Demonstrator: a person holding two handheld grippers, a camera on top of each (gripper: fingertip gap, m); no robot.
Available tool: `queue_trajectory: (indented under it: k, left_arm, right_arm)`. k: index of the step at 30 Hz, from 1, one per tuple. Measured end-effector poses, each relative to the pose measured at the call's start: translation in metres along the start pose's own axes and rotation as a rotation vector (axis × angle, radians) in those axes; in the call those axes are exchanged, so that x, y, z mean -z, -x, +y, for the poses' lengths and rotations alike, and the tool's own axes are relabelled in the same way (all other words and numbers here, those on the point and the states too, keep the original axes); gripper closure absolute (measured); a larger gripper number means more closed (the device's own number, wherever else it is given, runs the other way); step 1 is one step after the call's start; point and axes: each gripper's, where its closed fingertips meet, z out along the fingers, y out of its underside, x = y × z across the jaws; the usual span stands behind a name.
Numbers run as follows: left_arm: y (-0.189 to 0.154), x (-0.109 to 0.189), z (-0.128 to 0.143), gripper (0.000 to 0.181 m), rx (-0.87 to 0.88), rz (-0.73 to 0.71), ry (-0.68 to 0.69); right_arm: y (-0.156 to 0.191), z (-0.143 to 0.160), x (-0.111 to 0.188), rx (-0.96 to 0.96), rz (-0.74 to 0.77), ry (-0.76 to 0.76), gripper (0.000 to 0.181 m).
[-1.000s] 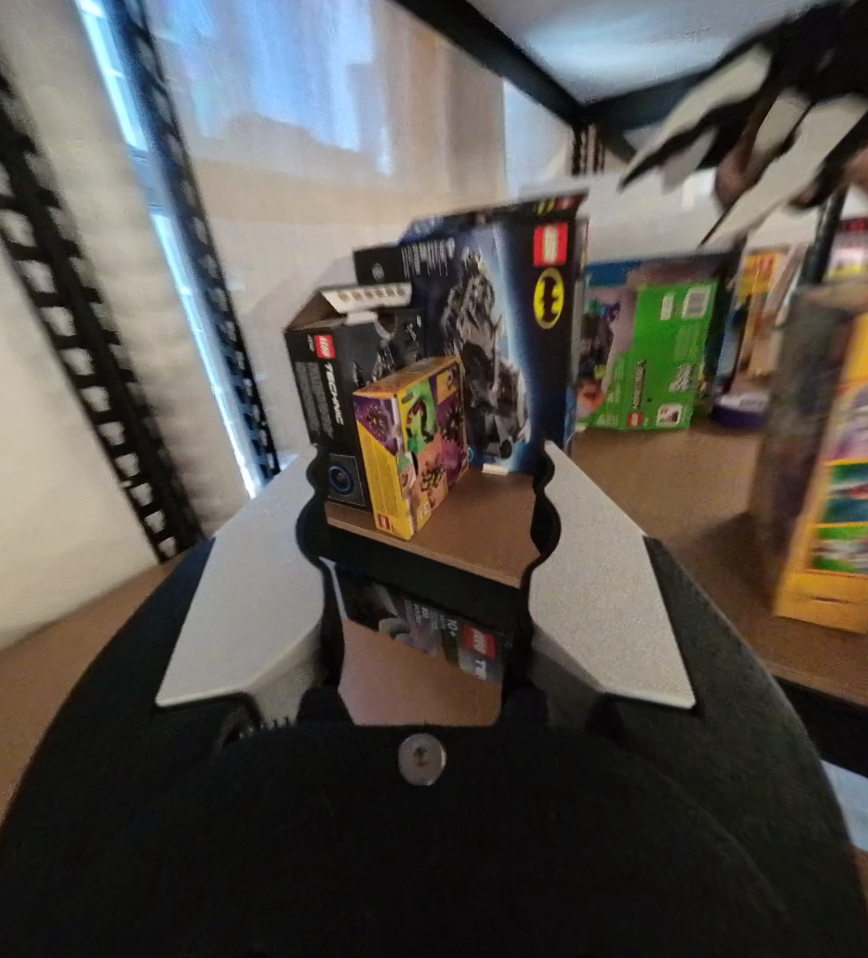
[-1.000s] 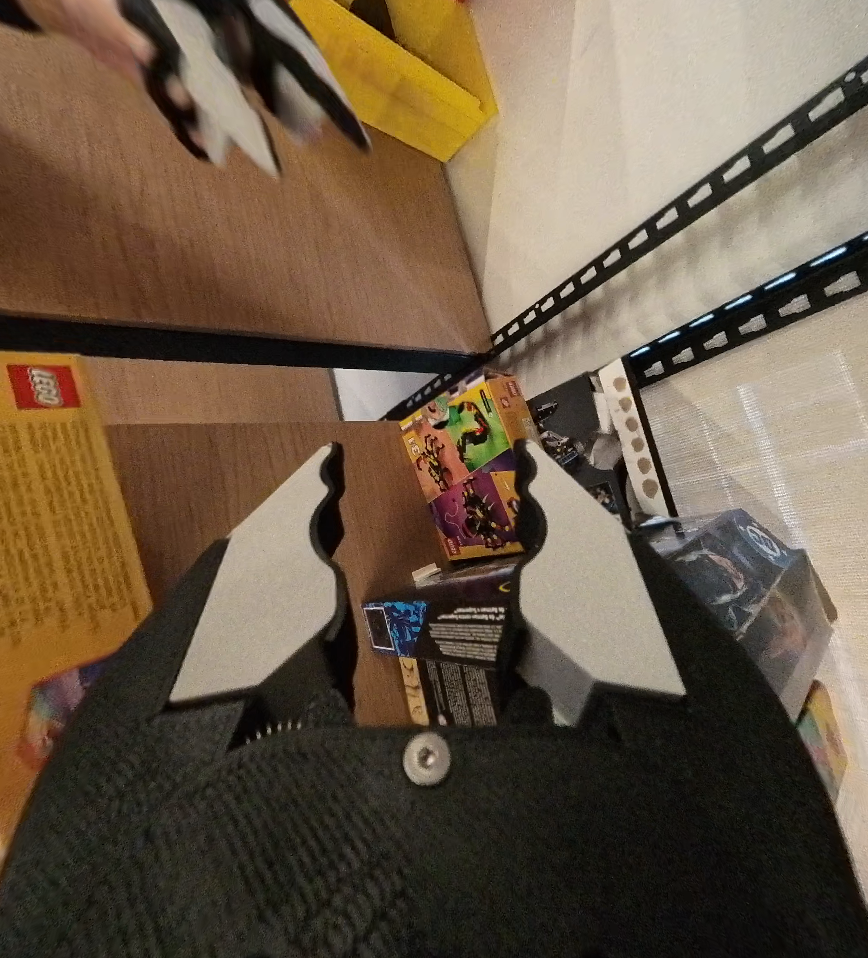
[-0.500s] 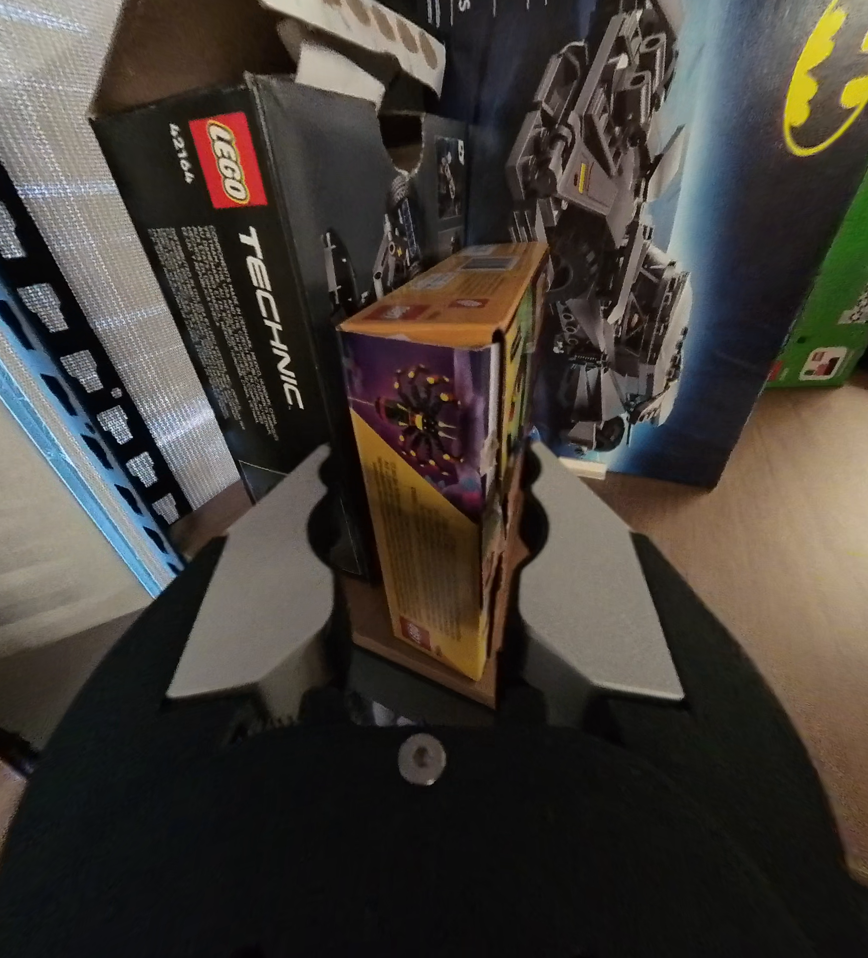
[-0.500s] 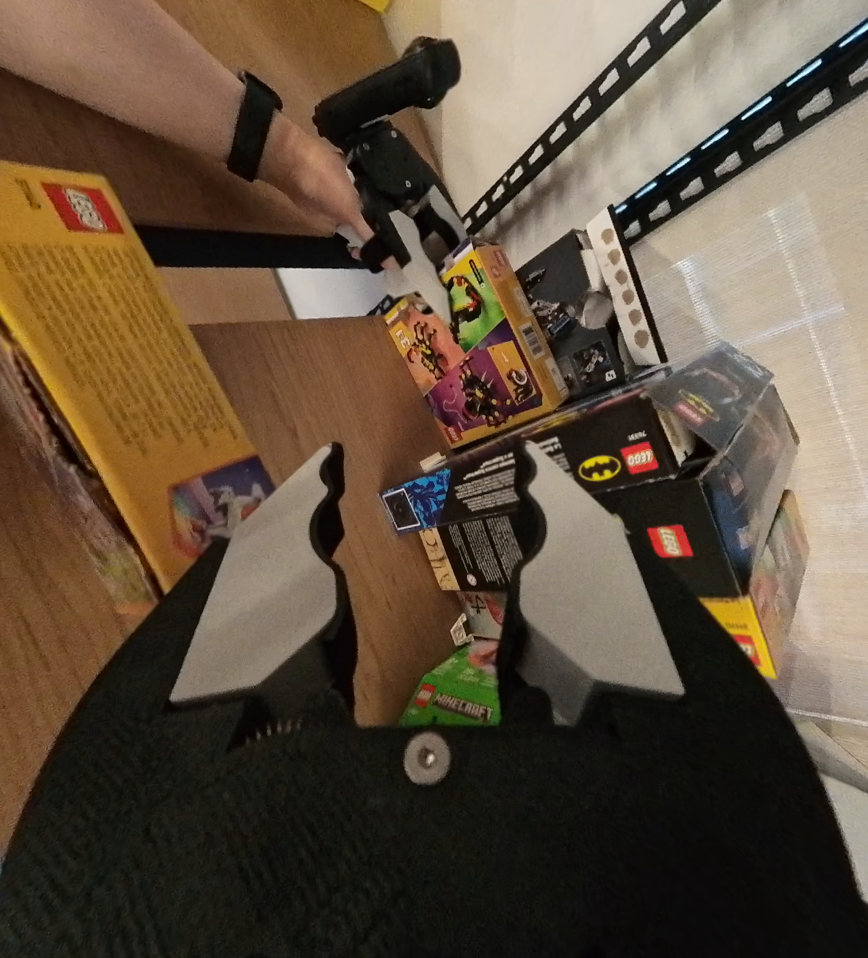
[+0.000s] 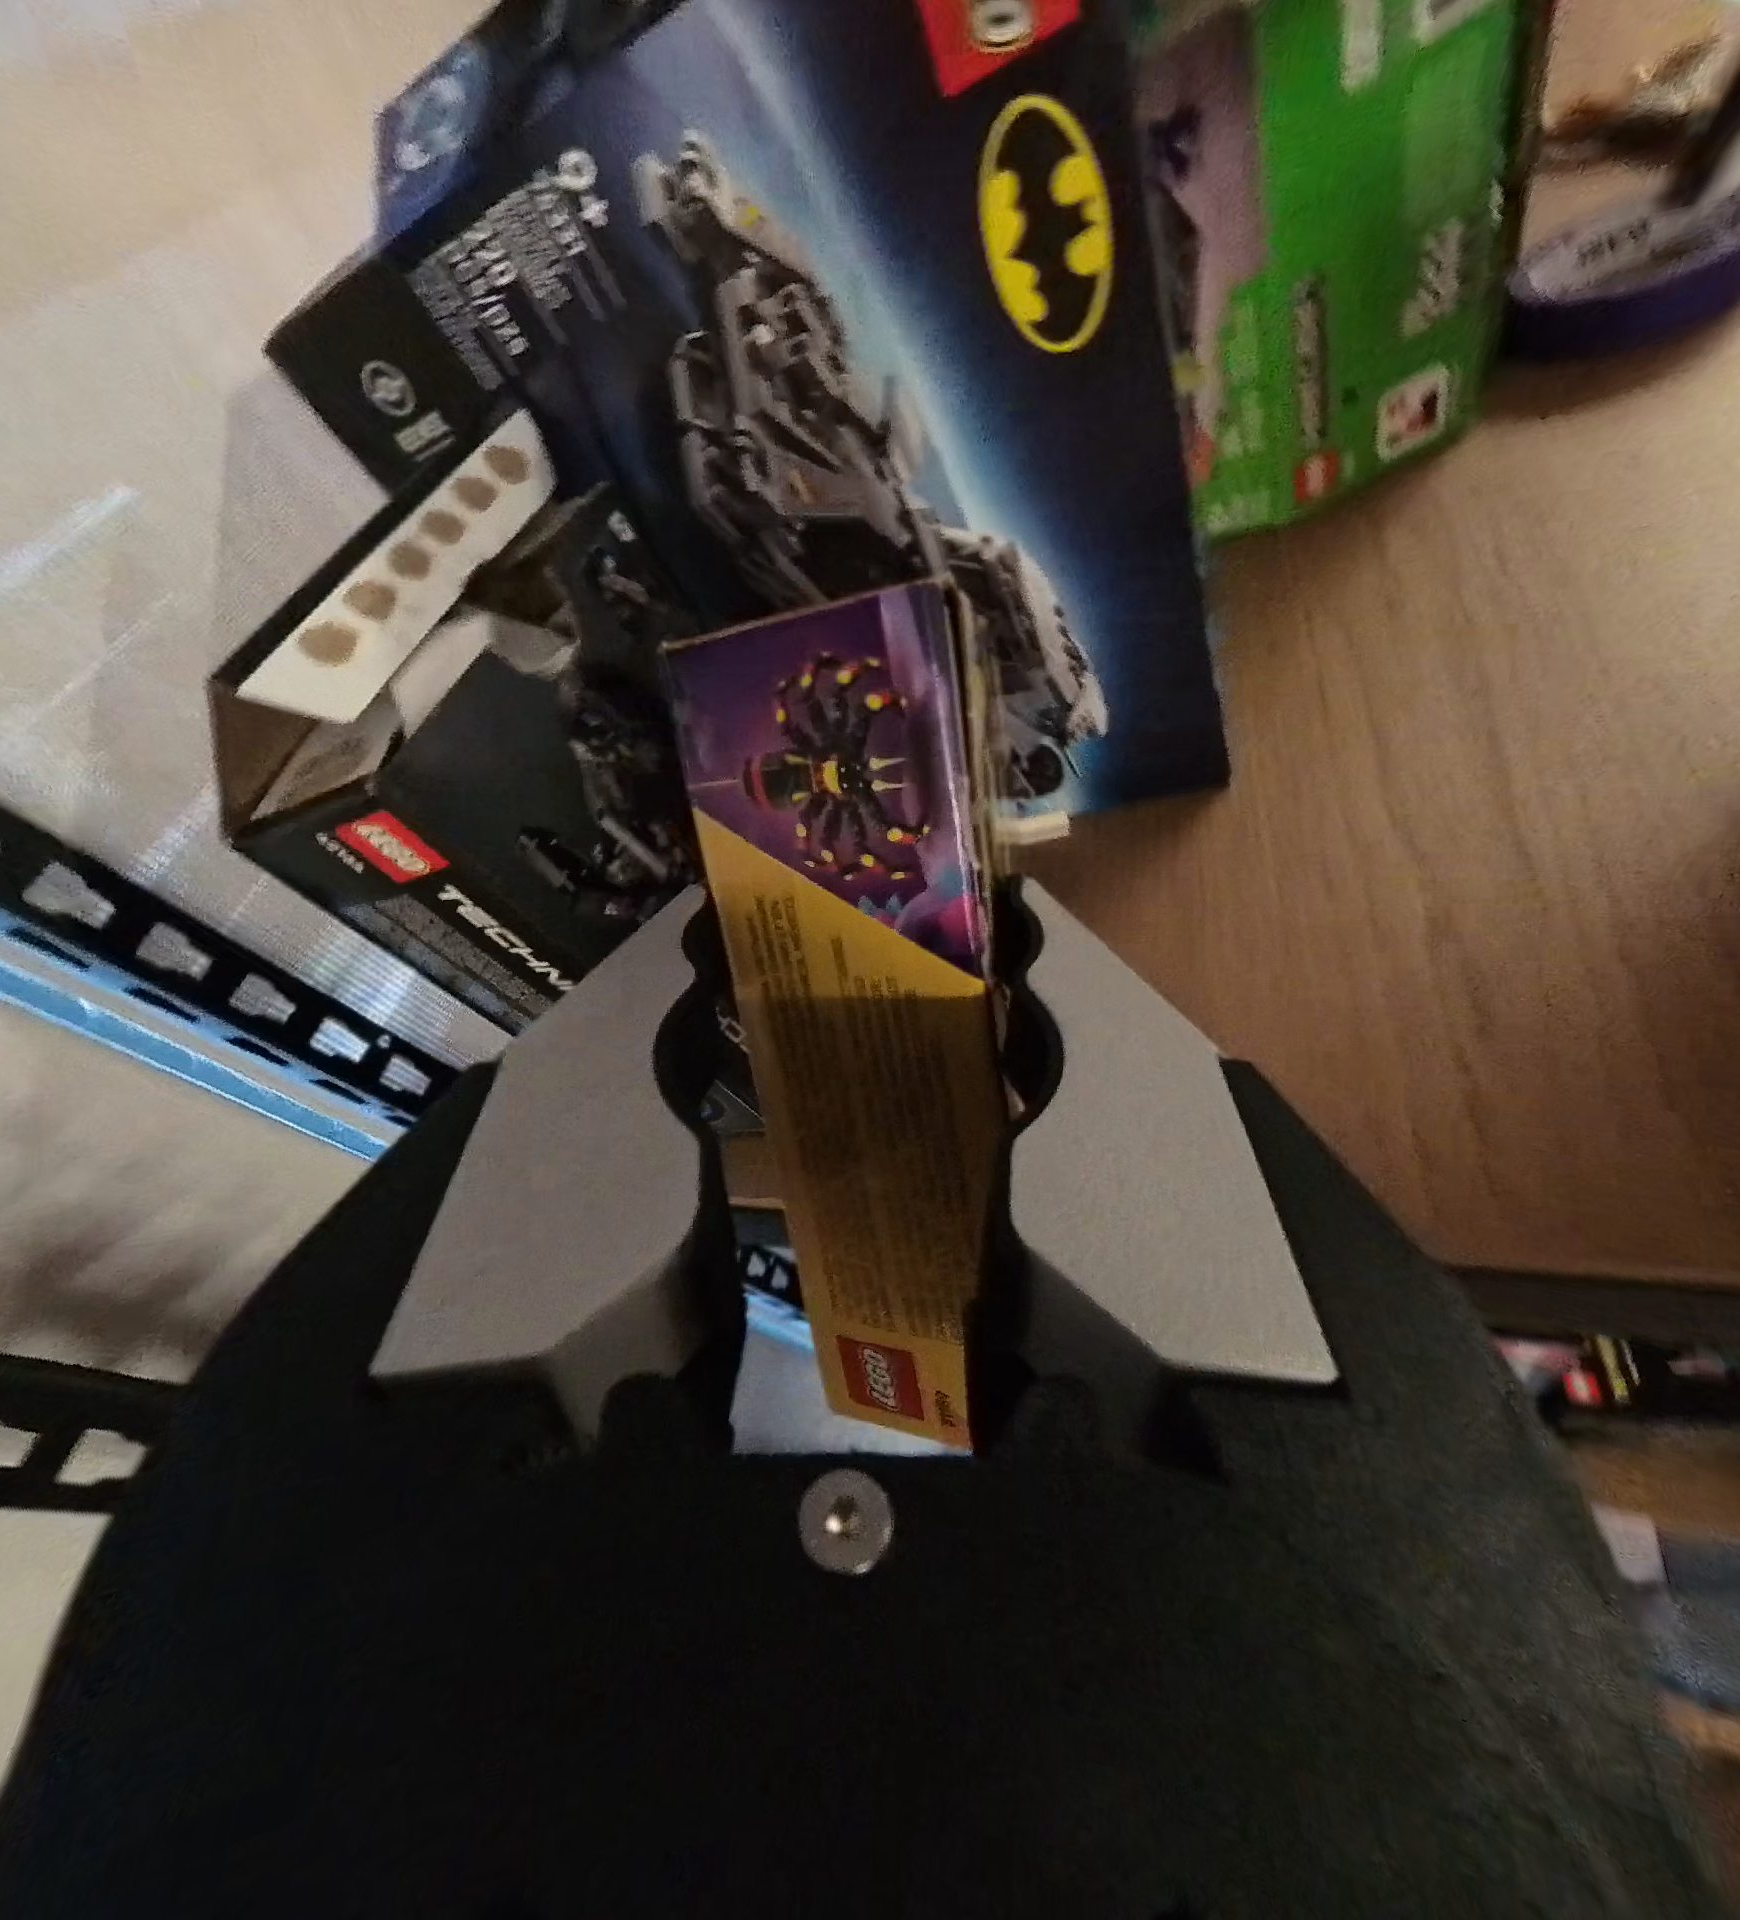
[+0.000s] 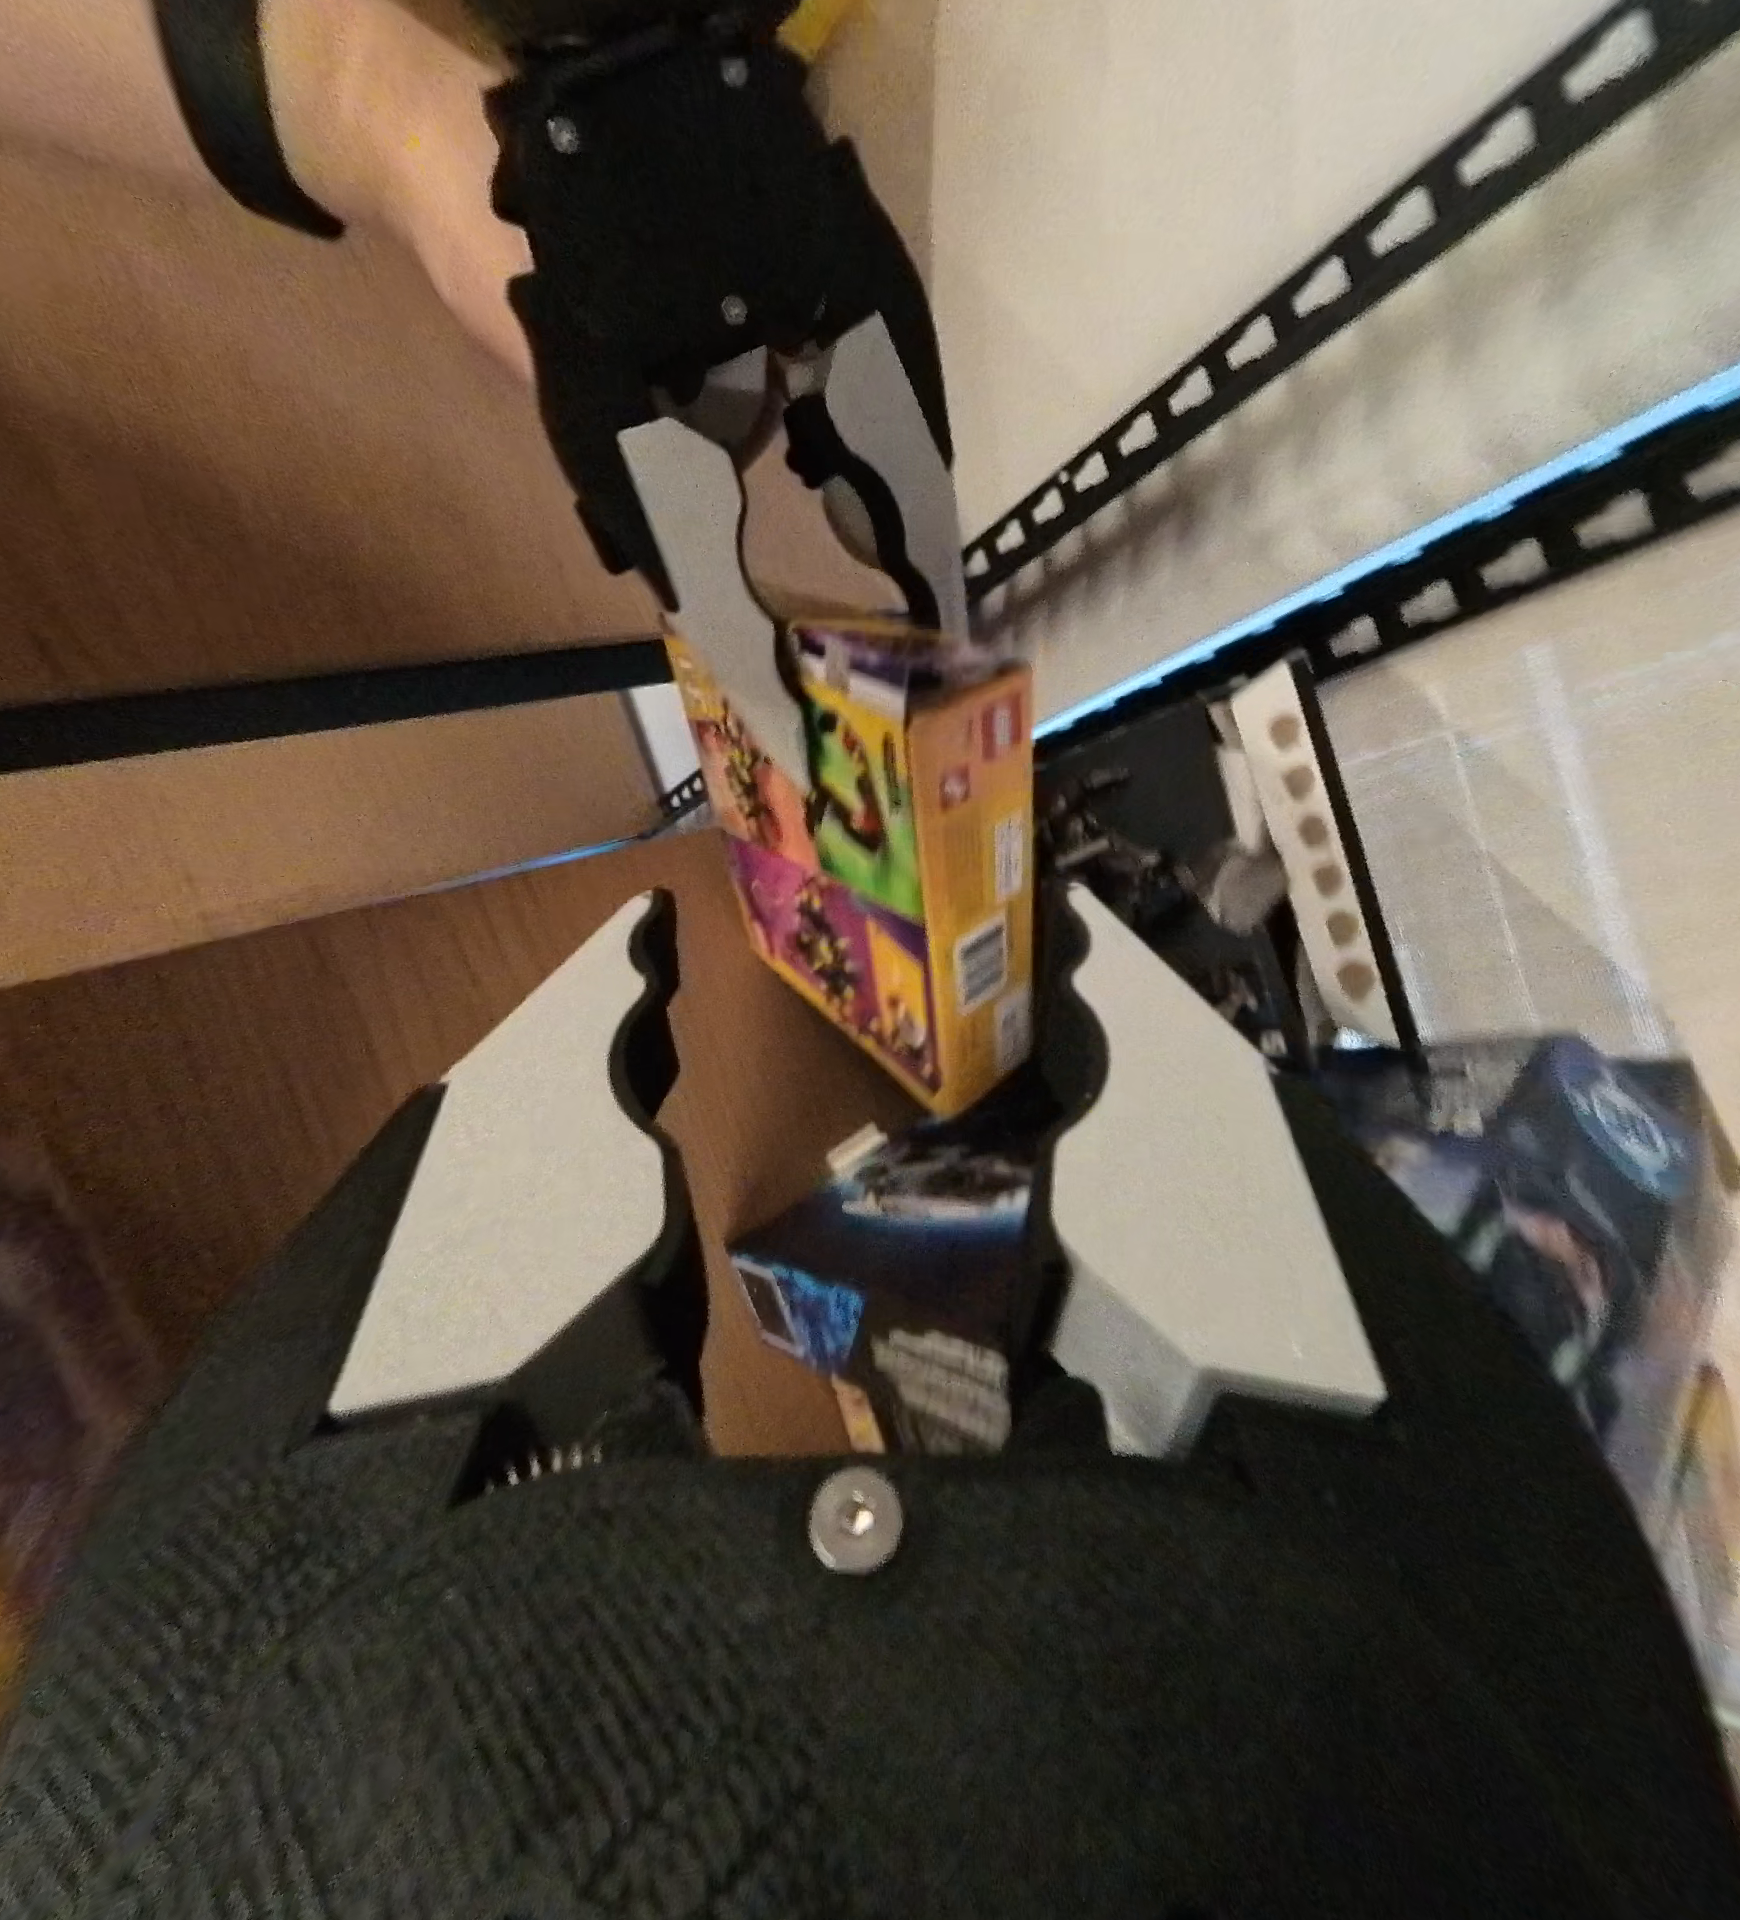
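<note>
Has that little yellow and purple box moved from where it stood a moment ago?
Yes. The small yellow and purple cardboard box has come off the wooden shelf, lifted and tilted in the left gripper, away from the black opened box.

The left gripper [image 5: 850, 997], half a second ago open around the small yellow-and-purple cardboard toy box [image 5: 850, 997], now clamps it and tilts it up off the brown wooden shelf [image 5: 1468, 883], apparently clear of the board, though blur hides its lower edge. The right gripper [image 6: 861, 997], previously aimed at the dark blue box [image 6: 907, 1309], now points at the lifted box, jaws apart.
</note>
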Motion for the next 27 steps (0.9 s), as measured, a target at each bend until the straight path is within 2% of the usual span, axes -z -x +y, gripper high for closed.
queue_trajectory:
  k: [3,5,9,11,12,13,16,19,22,25,27]
  left_arm:
    - [-0.015,0.007,-0.008,0.131,-0.084,0.045,0.06]
    - [-0.025,0.012,-0.013,0.131,-0.125,0.06,0.079]
    - [-0.045,0.022,-0.019,0.131,-0.153,0.072,0.046]
    - [-0.052,0.028,-0.02,0.13,-0.154,0.086,0.027]
    - [-0.054,0.031,-0.021,0.13,-0.153,0.093,0.02]
    - [-0.056,0.033,-0.022,0.13,-0.152,0.096,0.015]
    - [-0.062,0.036,-0.025,0.13,-0.147,0.103,-0.012]
    - [-0.058,0.049,-0.04,0.114,-0.117,0.038,-0.075]
    - [-0.059,0.078,-0.059,0.107,-0.043,0.008,-0.144]
    - [-0.055,0.112,-0.071,0.116,-0.027,-0.054,-0.19]
    - [-0.055,0.127,-0.069,0.115,0.003,-0.058,-0.158]
  right_arm:
    - [0.005,-0.016,-0.034,0.058,-0.063,0.009,0.088]
    - [0.004,-0.022,-0.051,0.107,-0.053,0.001,0.074]
    - [0.012,-0.003,-0.071,0.184,-0.102,0.114,0.077]
    - [0.016,0.006,-0.076,0.165,-0.143,0.144,0.087]
    - [0.027,0.009,-0.076,0.152,-0.214,0.149,0.099]
    - [0.041,0.011,-0.074,0.141,-0.303,0.154,0.126]
    - [0.046,0.012,-0.067,0.133,-0.301,0.141,0.127]
    - [0.046,0.026,-0.054,0.085,-0.292,0.15,0.127]
    - [0.047,0.044,-0.036,0.045,-0.284,0.178,0.127]
    - [0.05,0.059,-0.02,0.04,-0.276,0.202,0.127]
    - [0.05,0.069,-0.01,0.012,-0.271,0.201,0.127]
